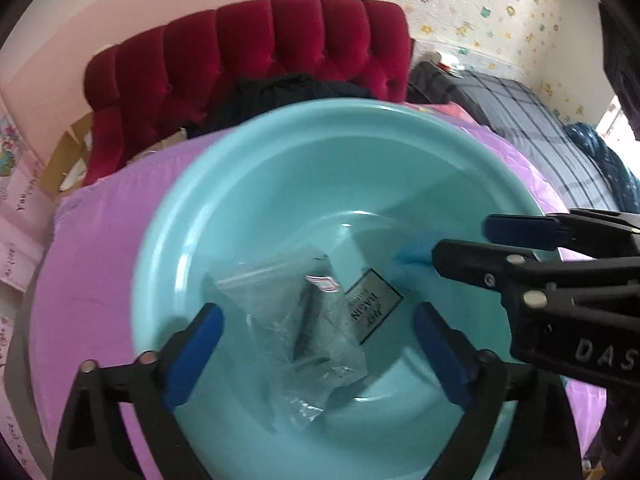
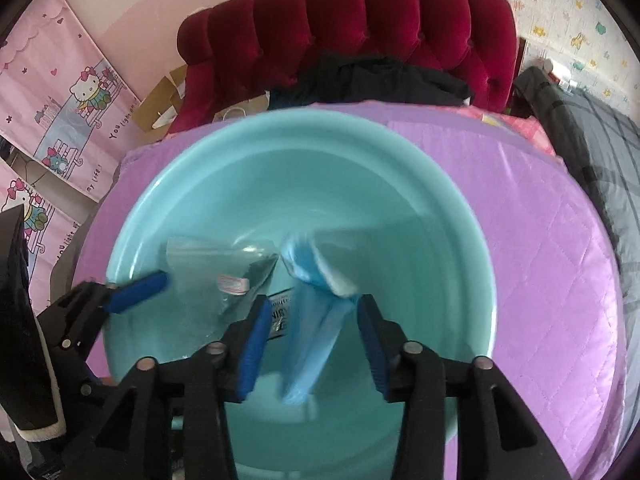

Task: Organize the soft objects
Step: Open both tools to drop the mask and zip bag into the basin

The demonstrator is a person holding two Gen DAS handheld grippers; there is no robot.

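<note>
A teal plastic basin (image 1: 188,216) (image 2: 168,184) rests on a purple quilt. On its floor lies a clear plastic bag (image 1: 308,328) (image 2: 208,264) with a dark item inside, next to a printed label. My left gripper (image 1: 320,340) hangs over the bag with its jaws wide apart, the pads clear of it. My right gripper (image 2: 314,340) (image 1: 464,240) is open, and a blurred light-blue soft item (image 2: 308,320) (image 1: 412,256) lies loose between its fingers without the pads pressing it. One left finger (image 2: 136,292) shows at the bag's edge.
The purple quilted cover (image 2: 540,280) spreads around the basin. Behind stand a red tufted headboard (image 2: 360,20) with dark clothes (image 2: 380,76) in front. A grey checked blanket (image 1: 540,128) lies to the right; cardboard (image 2: 164,100) and pink cartoon posters (image 2: 60,92) are at the left.
</note>
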